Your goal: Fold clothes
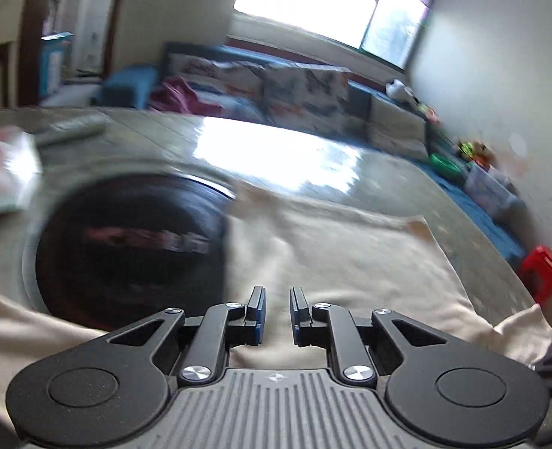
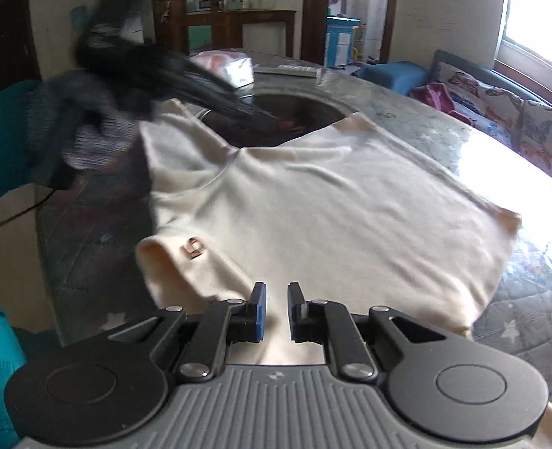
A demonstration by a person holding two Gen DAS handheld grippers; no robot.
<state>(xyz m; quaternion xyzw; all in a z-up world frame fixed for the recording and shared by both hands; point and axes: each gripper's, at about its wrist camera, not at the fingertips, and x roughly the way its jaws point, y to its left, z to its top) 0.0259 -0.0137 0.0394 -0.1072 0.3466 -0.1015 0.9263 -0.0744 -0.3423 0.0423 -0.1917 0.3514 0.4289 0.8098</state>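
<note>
Lying spread across the table (image 2: pixel 530 273), the cream shirt (image 2: pixel 332 202) is partly folded: one flap is turned over near its small brand tag (image 2: pixel 193 250), and its far edge overlaps the round dark cooktop (image 2: pixel 294 116) sunk in the tabletop. I'd judge it is laid flat like this so the next fold has a smooth, supported surface.

The right gripper (image 2: pixel 276 312) sits low over the shirt's near hem, jaws slightly apart with only a narrow gap and nothing pinched between the blue pads (image 2: pixel 260 316). The left gripper (image 1: pixel 277 316), shown in its own wrist view, hangs over the cloth on the cooktop's near side, jaws likewise parted a little and empty. From the right wrist view that same tool appears blurred beside the cooktop, seemingly mid-swing, held in a gloved hand (image 2: pixel 88 138); its jaw state cannot be read there.

The shirt's long axis seems to run from the tag corner diagonally away toward the far corner near the bright window glare, though the folding makes collar and hem hard to tell apart. A tissue pack (image 2: pixel 227 65) and a remote (image 2: pixel 287 70) rest beyond the cooktop, well clear of the cloth.
</note>
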